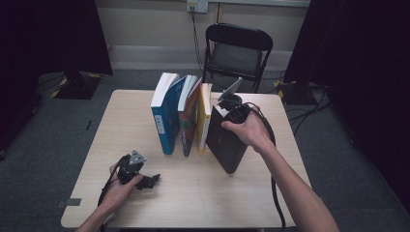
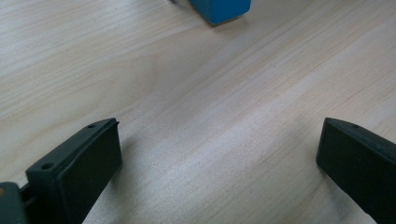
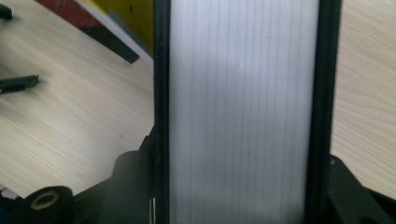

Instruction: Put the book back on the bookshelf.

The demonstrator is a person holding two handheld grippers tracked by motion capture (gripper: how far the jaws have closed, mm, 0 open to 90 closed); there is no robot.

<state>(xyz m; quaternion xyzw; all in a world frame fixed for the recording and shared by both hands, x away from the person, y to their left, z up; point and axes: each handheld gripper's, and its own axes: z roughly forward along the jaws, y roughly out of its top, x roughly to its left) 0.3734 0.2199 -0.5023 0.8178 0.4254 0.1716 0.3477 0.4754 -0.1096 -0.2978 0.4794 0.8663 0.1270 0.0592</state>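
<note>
A thick black book [image 1: 226, 142] stands at the right end of a row of upright books and leans toward them. My right gripper [image 1: 235, 112] comes down on its top edge. In the right gripper view the jaws press on both black covers, with the white page block [image 3: 243, 112] between them. Left of it stand a yellow book [image 1: 204, 116], a colourful book [image 1: 190, 113] and a blue book [image 1: 167, 116]. My left gripper [image 1: 151, 181] rests on the table near the front left. Its jaws are wide open [image 2: 219, 158] over bare wood, and a corner of the blue book [image 2: 219, 9] lies ahead.
The light wooden table [image 1: 193, 203] has free room in front of the books and along its left side. A black folding chair [image 1: 237, 48] stands behind the far edge. Cables trail on the floor at the right.
</note>
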